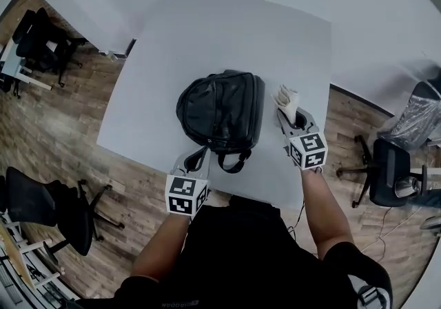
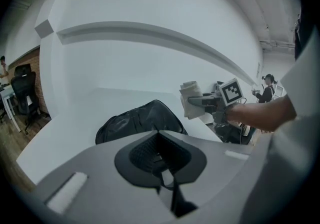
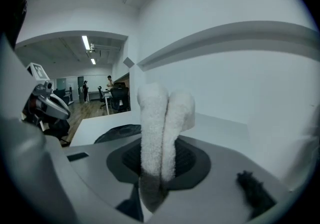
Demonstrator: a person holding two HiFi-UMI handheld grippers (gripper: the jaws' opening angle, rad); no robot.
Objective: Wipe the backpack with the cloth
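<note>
A black backpack (image 1: pixel 222 109) lies in the middle of the white table (image 1: pixel 207 32). My left gripper (image 1: pixel 195 157) is at its near edge, shut on a thin dark strap (image 2: pixel 169 180) of the backpack. In the left gripper view the backpack (image 2: pixel 135 120) bulges just beyond the jaws. My right gripper (image 1: pixel 289 116) is held to the right of the backpack, apart from it, shut on a folded white cloth (image 1: pixel 286 98). In the right gripper view, the cloth (image 3: pixel 160 118) stands up from the shut jaws, with the backpack (image 3: pixel 117 132) low on the left.
Black office chairs stand on the wooden floor at the left (image 1: pixel 52 207), far left (image 1: pixel 38 42) and right (image 1: pixel 393 170). The table's near edge is right by my body. A white wall (image 2: pixel 150 58) runs behind the table.
</note>
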